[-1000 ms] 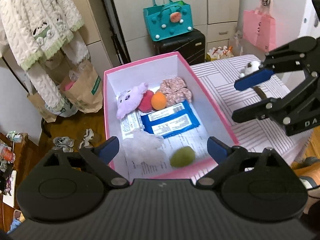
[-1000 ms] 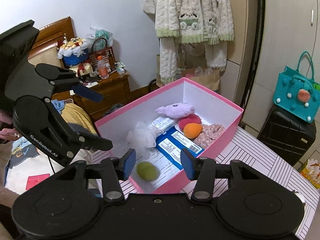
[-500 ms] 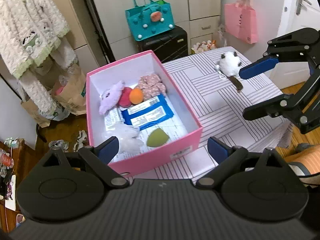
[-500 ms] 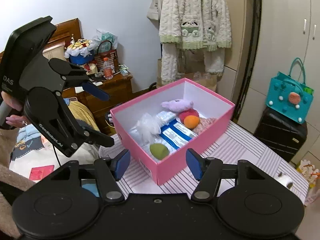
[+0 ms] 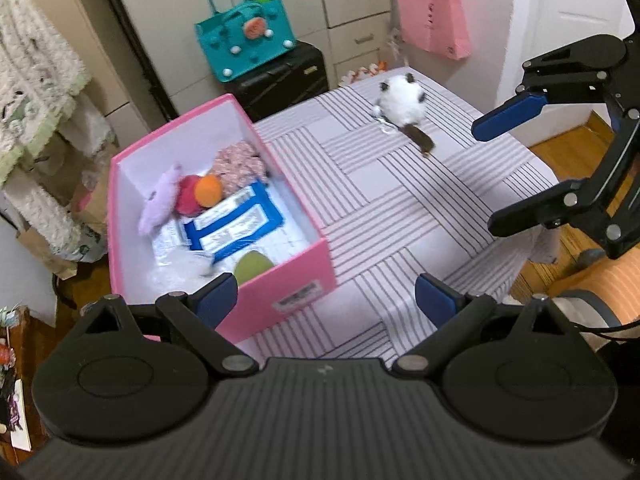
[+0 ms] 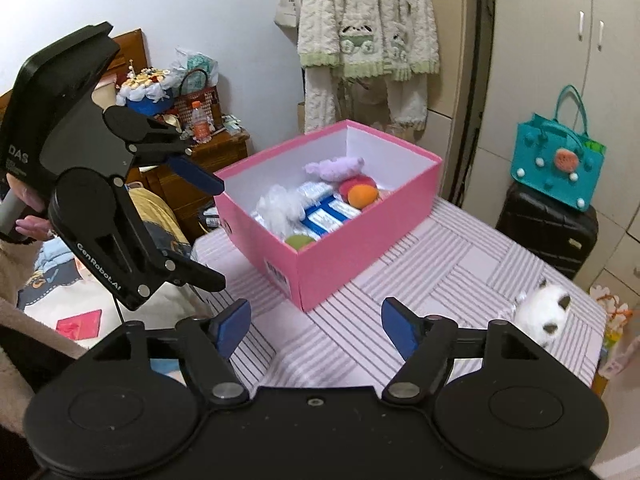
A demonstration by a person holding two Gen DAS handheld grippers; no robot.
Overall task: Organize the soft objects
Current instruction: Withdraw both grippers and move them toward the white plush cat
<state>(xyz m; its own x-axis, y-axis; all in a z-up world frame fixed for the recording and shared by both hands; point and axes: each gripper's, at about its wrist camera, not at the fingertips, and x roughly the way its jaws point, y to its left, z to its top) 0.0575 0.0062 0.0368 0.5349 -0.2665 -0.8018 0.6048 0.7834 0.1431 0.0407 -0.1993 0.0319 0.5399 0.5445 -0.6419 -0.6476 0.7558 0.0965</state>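
Note:
A pink box (image 5: 304, 268) (image 6: 360, 248) stands on the striped table and holds several soft things: a purple plush (image 5: 158, 204), an orange ball (image 5: 208, 192), a green sponge (image 5: 252, 265), a blue packet (image 5: 232, 232) and a white puff (image 6: 278, 208). A white fluffy cat toy (image 5: 402, 106) (image 6: 542, 312) lies on the table, apart from the box. My left gripper (image 5: 326, 300) is open and empty, in front of the box's near corner. My right gripper (image 6: 316, 324) is open and empty above the table, between box and cat toy.
The striped tablecloth (image 5: 400, 200) covers the table. Behind stand a black suitcase (image 5: 280, 80) with a teal bag (image 5: 244, 46), a pink bag (image 5: 434, 20) on the wall and hanging robes (image 6: 364, 20). A cluttered wooden nightstand (image 6: 200, 152) lies left.
Both grippers have pulled back and away from the box, staying open. The green sponge now lies in the box. The cat toy has come into fuller view.

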